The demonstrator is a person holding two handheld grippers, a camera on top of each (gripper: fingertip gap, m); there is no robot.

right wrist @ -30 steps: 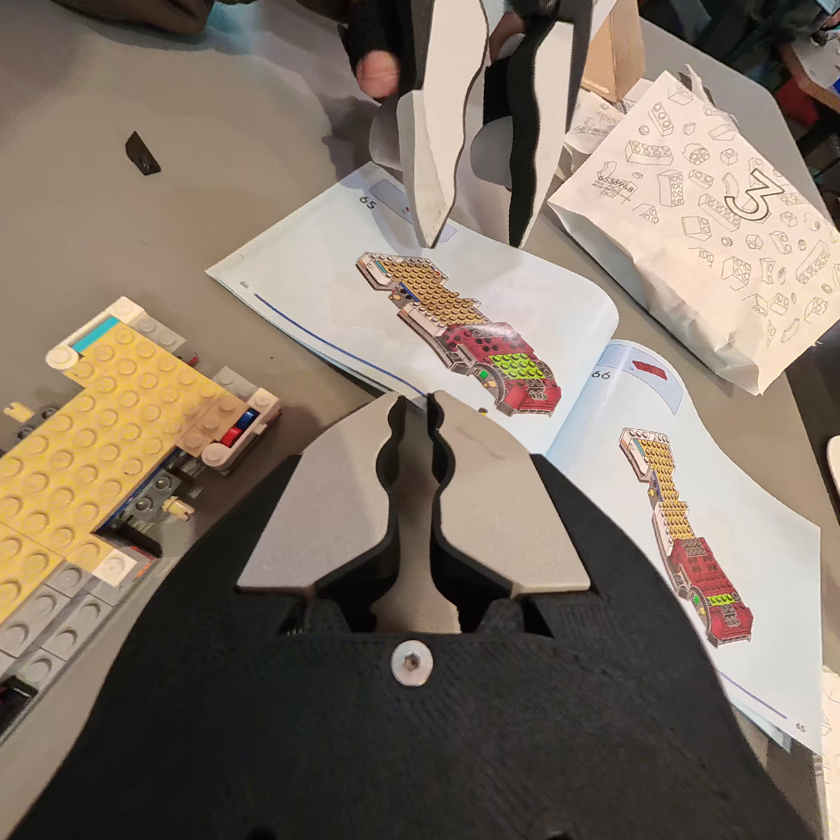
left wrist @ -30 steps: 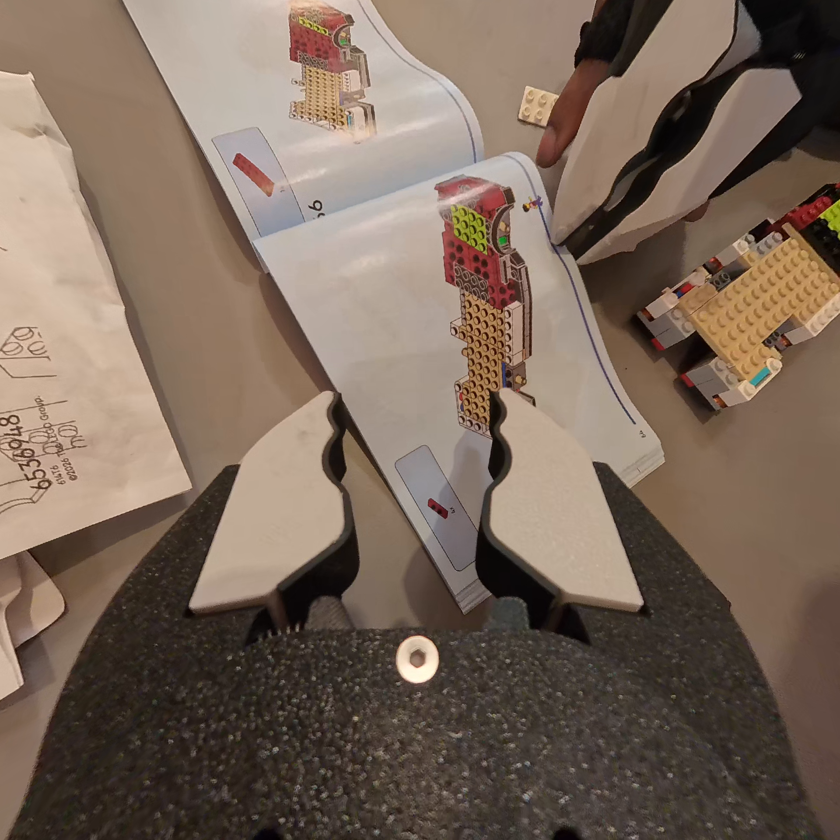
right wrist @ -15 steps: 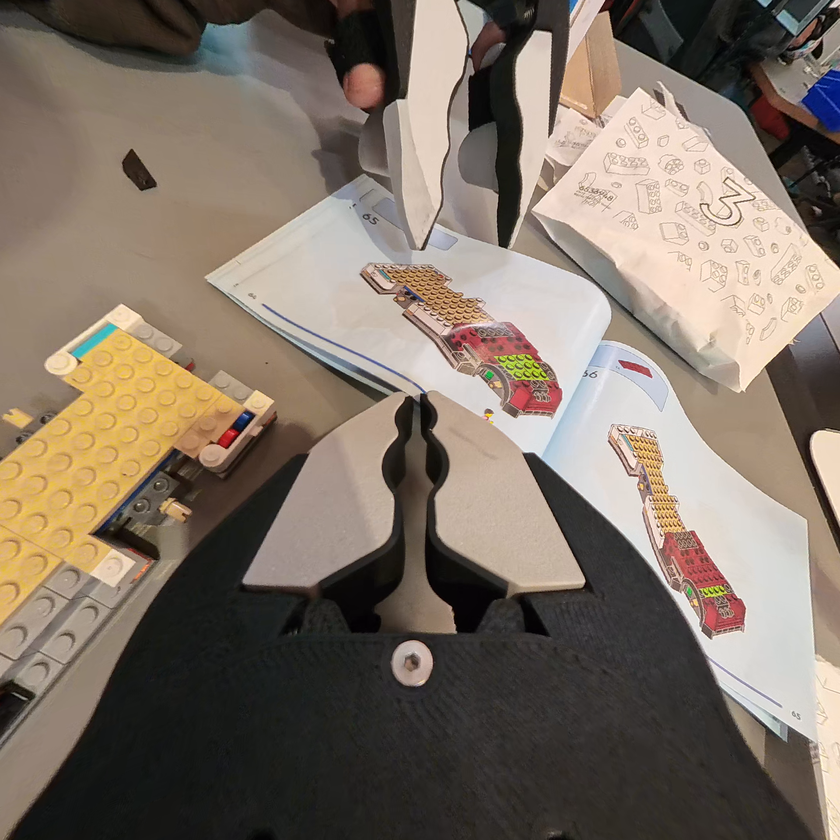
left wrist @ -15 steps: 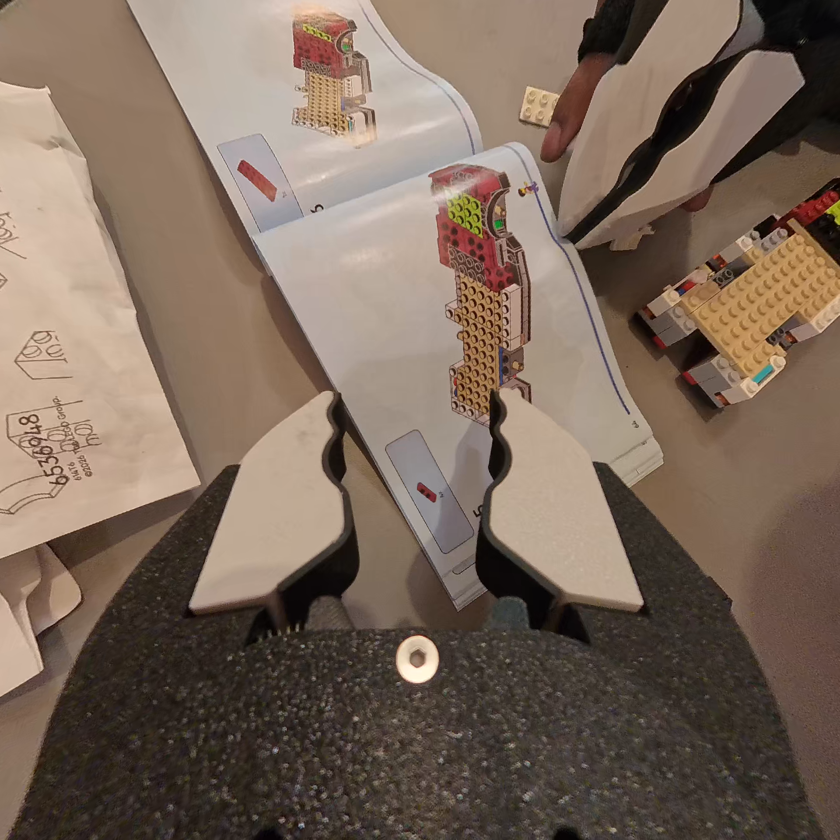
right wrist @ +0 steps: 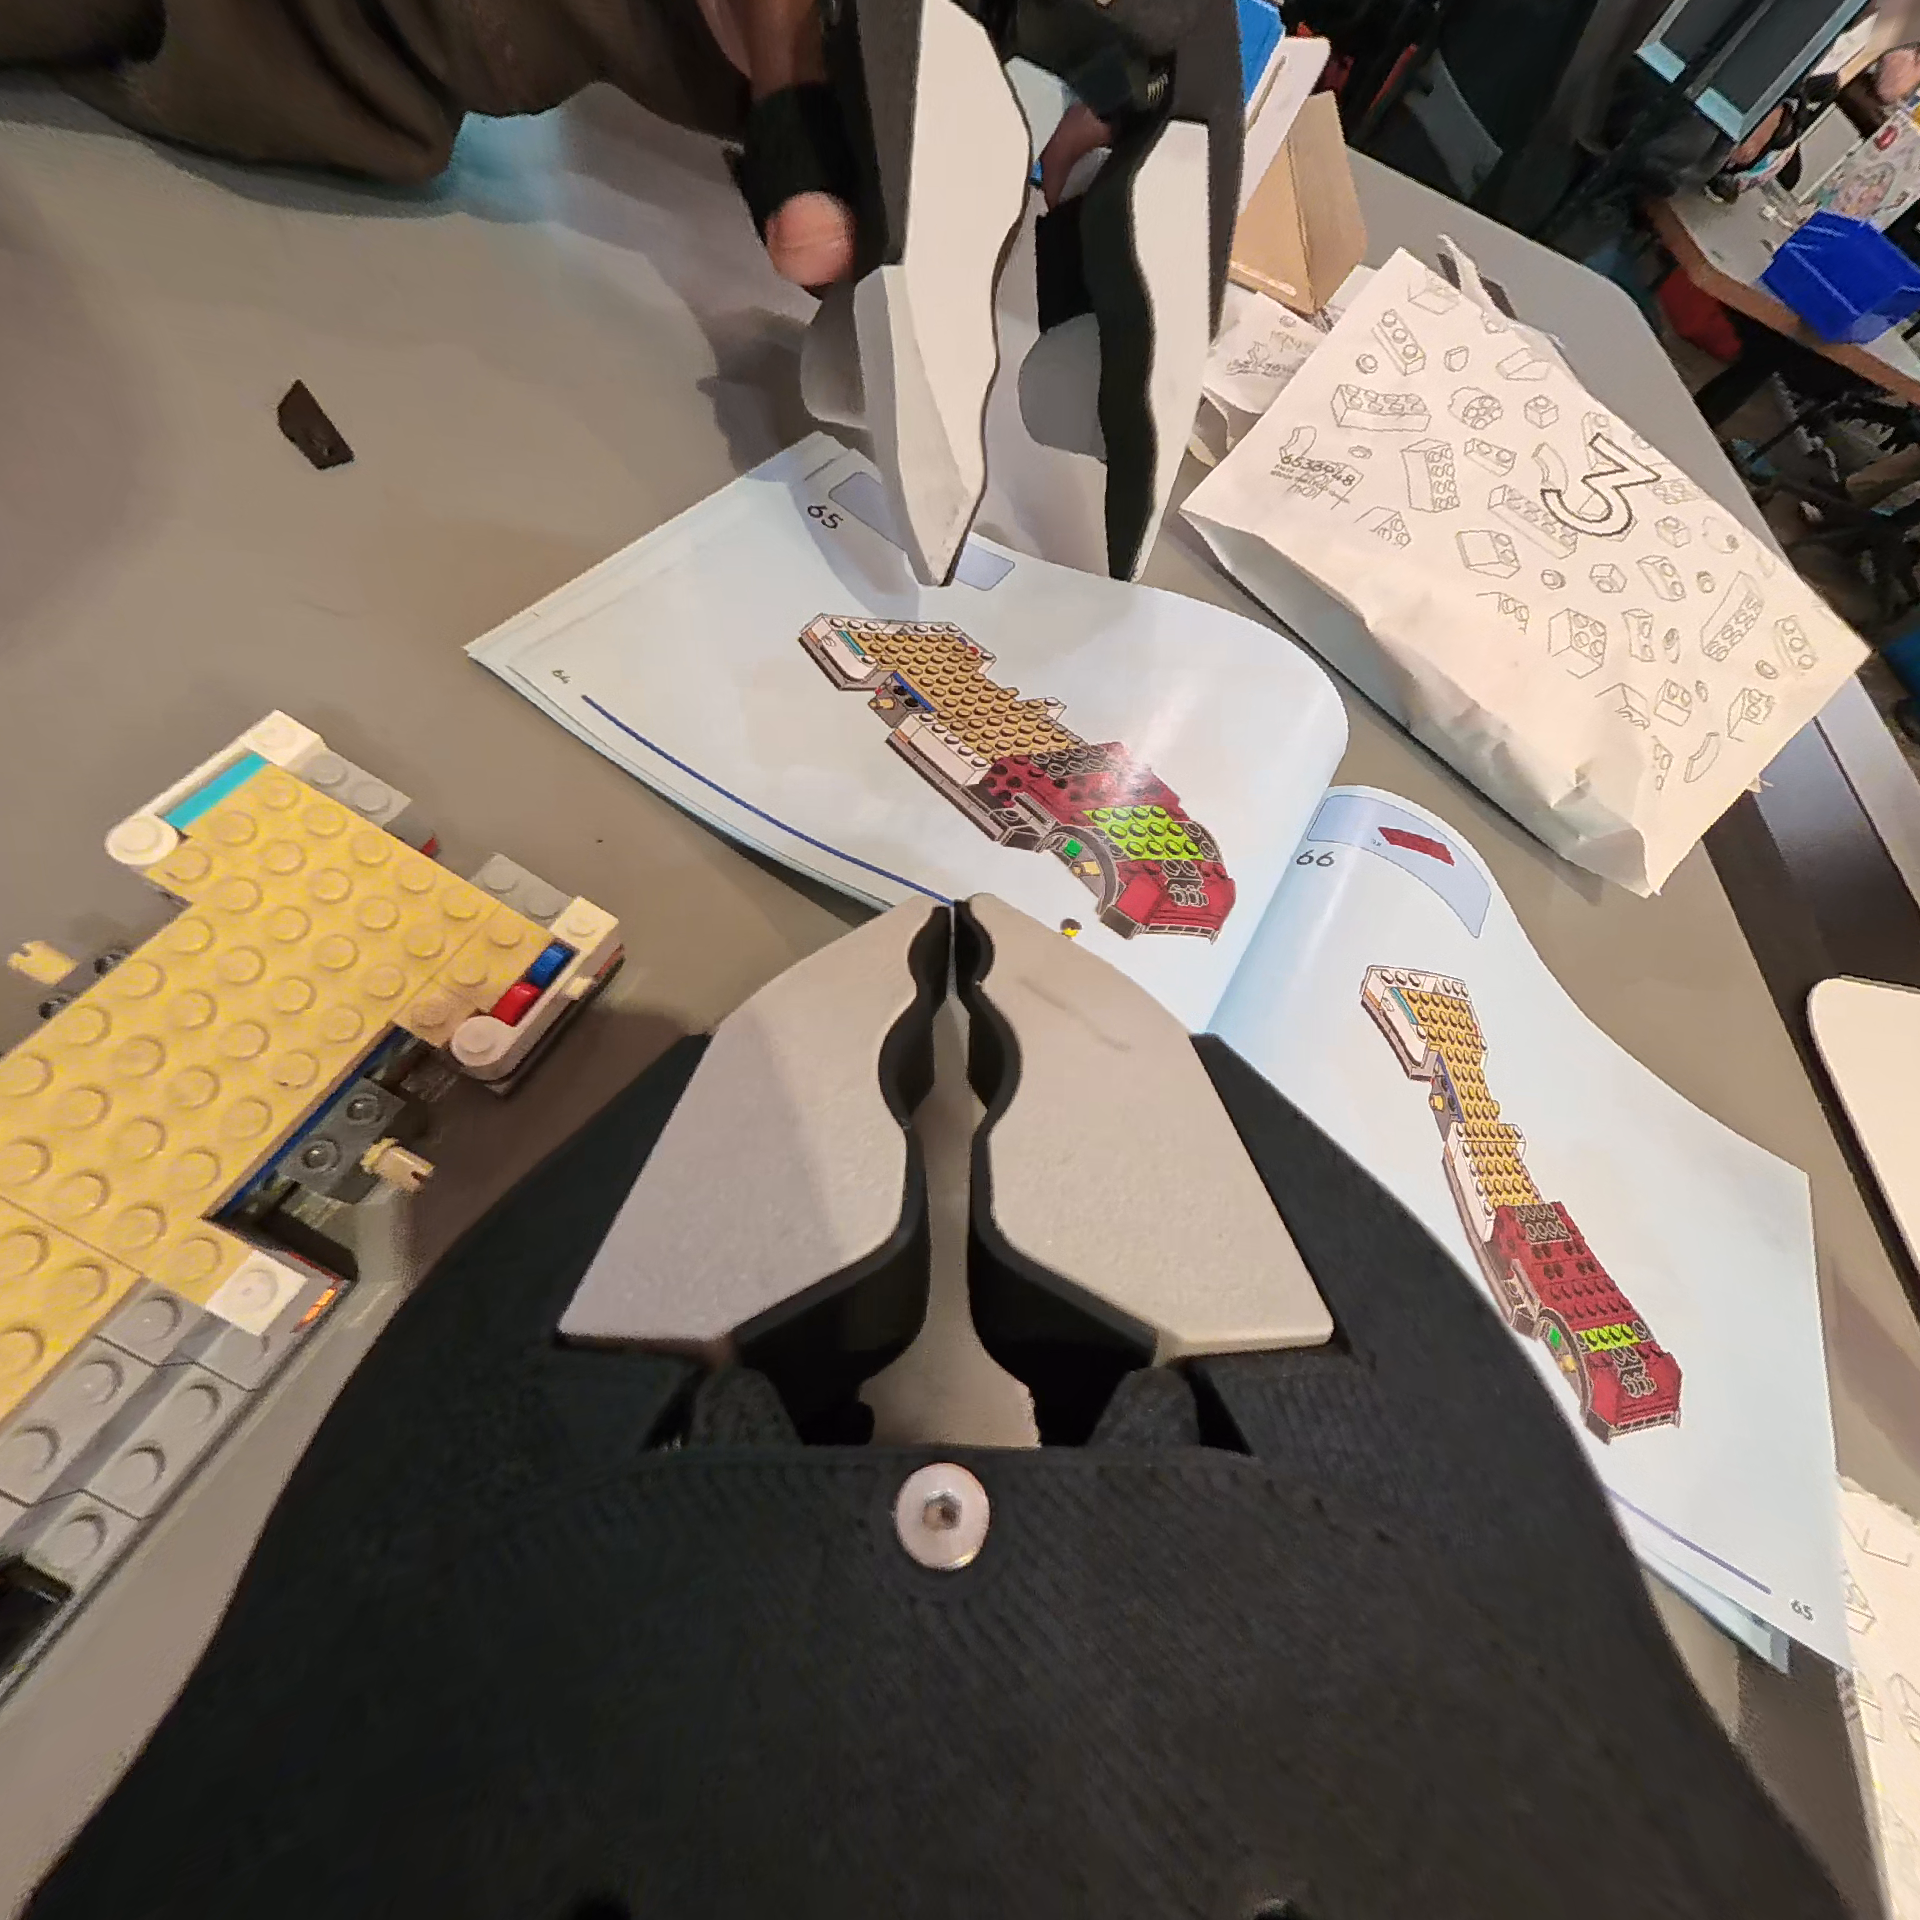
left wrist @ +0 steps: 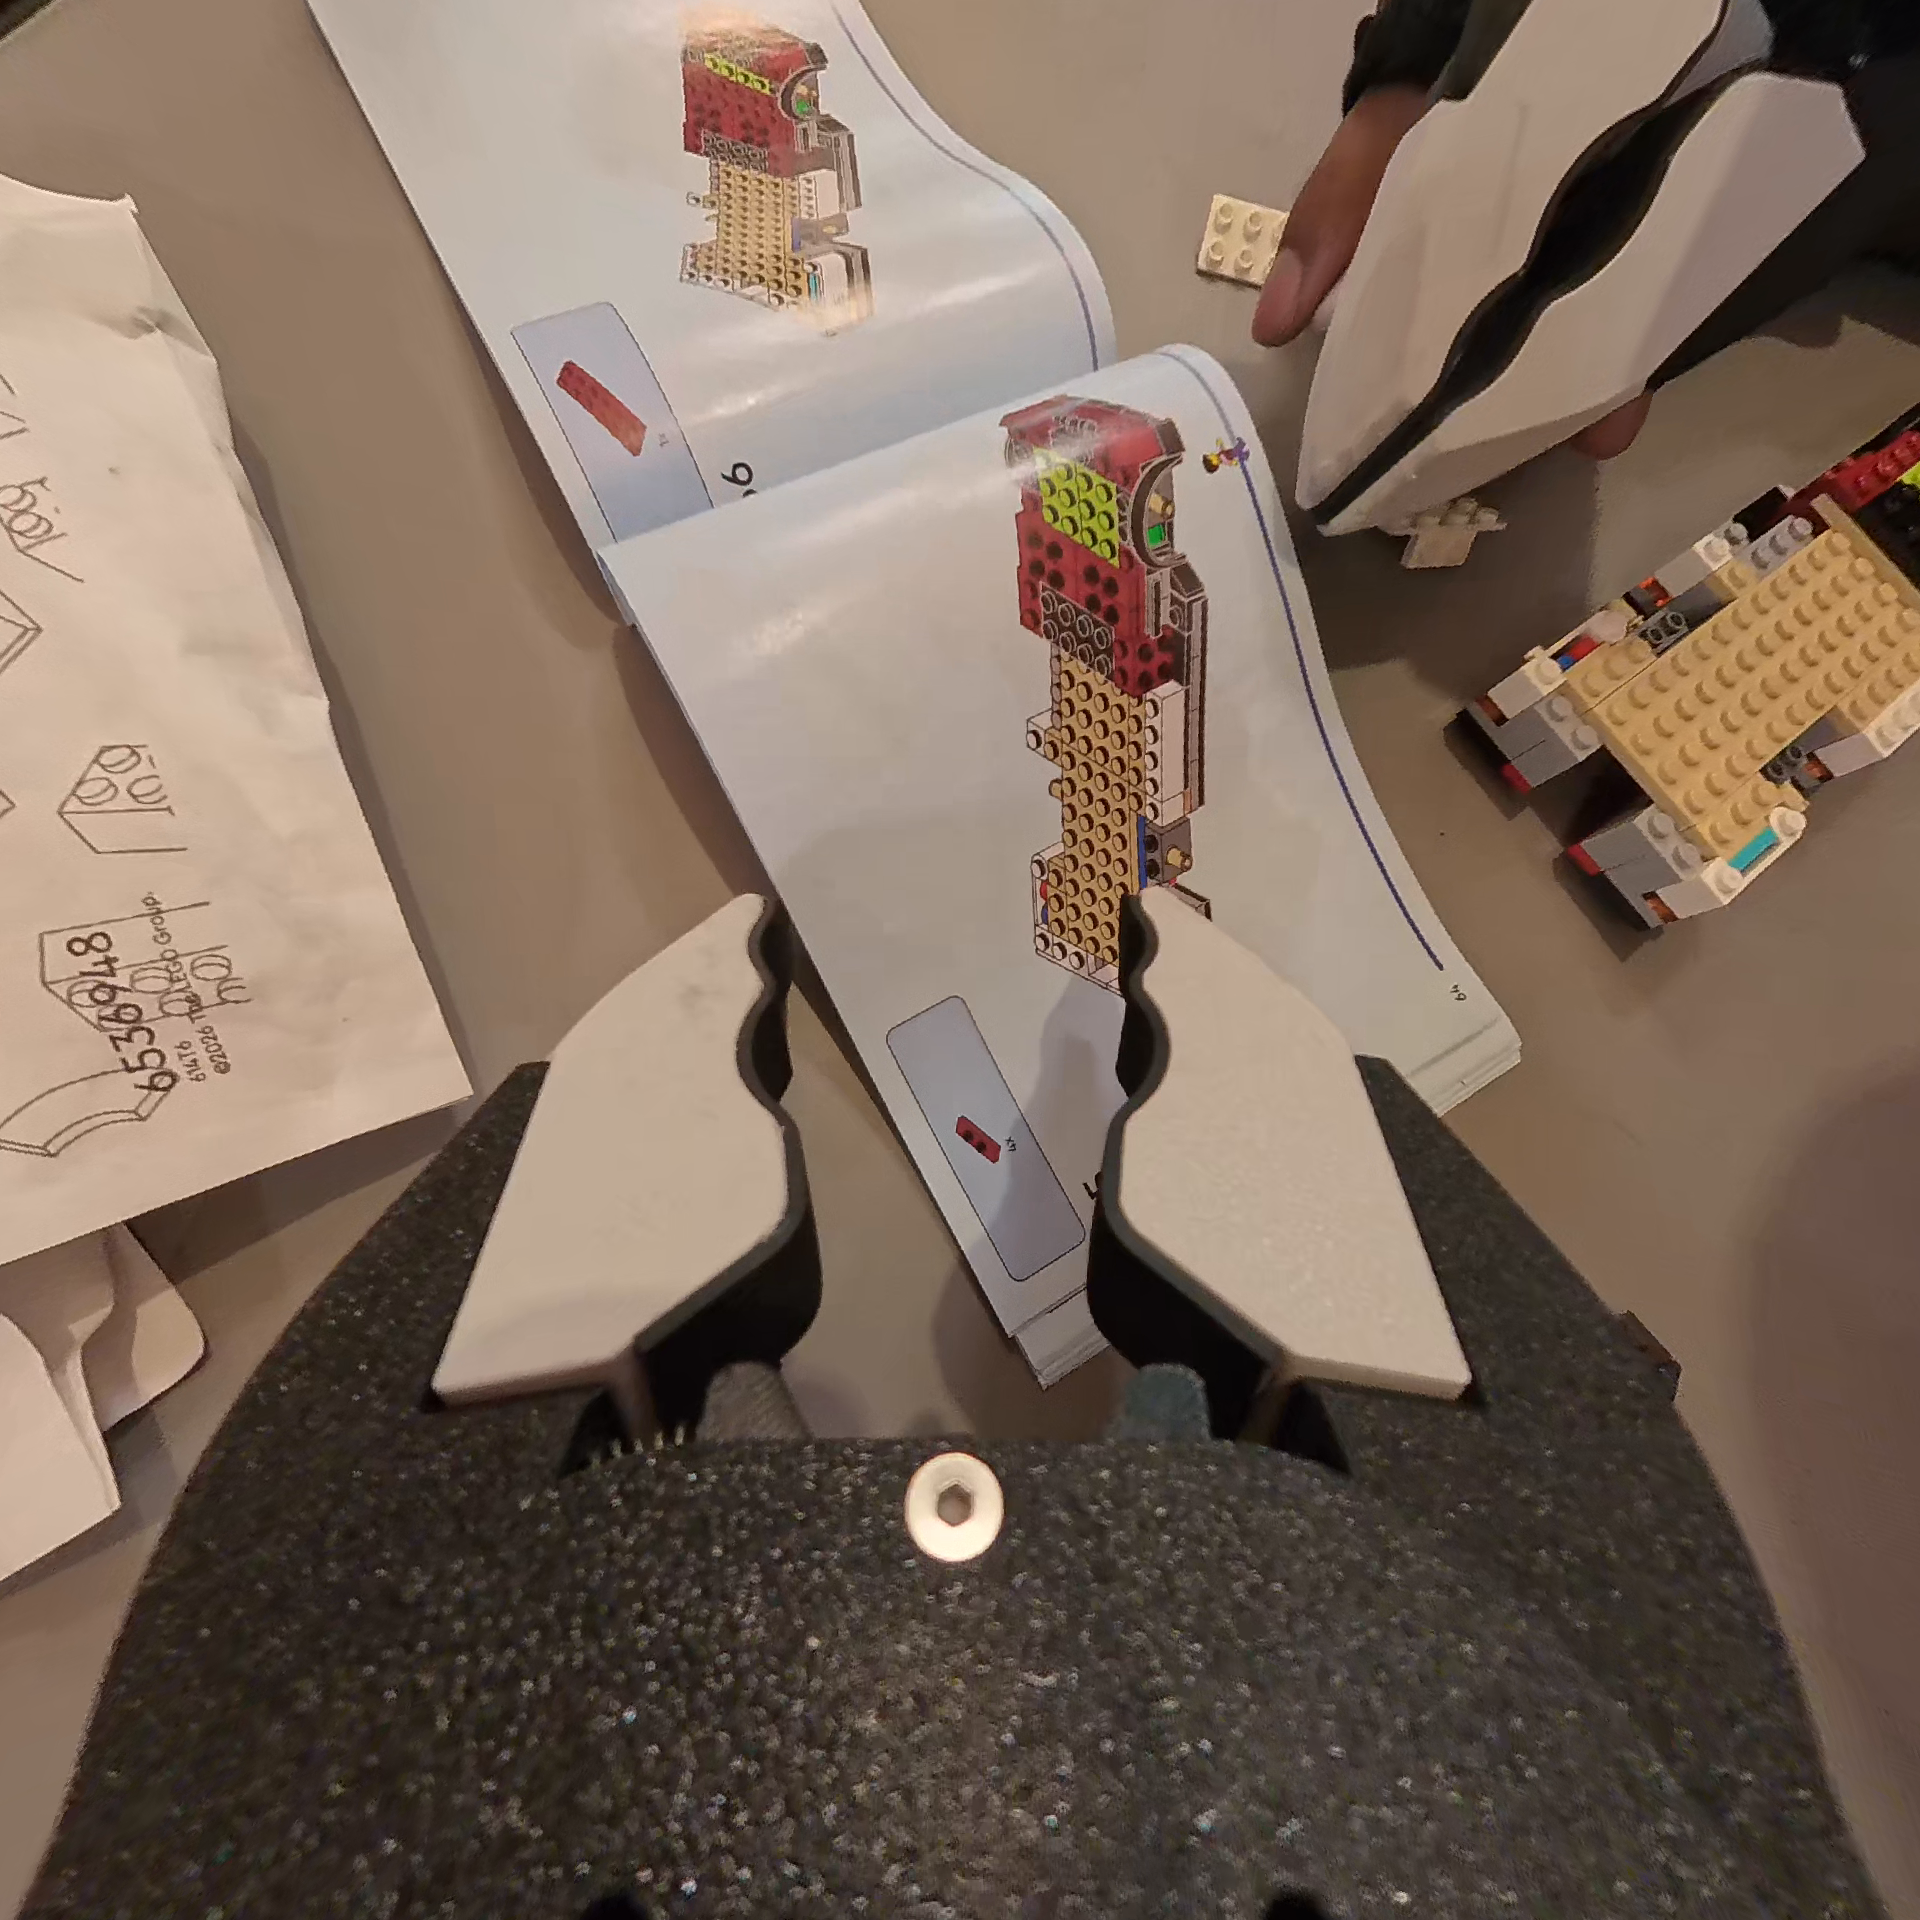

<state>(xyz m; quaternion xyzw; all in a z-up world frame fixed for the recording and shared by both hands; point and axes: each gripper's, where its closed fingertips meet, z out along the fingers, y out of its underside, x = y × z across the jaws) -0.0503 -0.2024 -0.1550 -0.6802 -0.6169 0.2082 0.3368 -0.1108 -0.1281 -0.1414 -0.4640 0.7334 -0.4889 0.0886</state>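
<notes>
Two grippers hang over a grey table [right wrist: 312, 582]. The left gripper [left wrist: 951, 914] is spread wide with nothing between its fingers, above an open instruction booklet [left wrist: 883, 727]. The right gripper [right wrist: 954, 920] is pinched shut on nothing, at the booklet's near edge, with a tan brick model [right wrist: 208, 1018] to its left. A white paper bag [right wrist: 1538, 603] lies beyond.

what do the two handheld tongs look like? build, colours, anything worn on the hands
Both match: left tongs and right tongs have a coarse black textured body, one silver hex screw in the middle, and two flat pale grey fingers with wavy black inner pads. No cables show. The hand on the left tongs wears a black fingerless glove and dark sleeve.
</notes>
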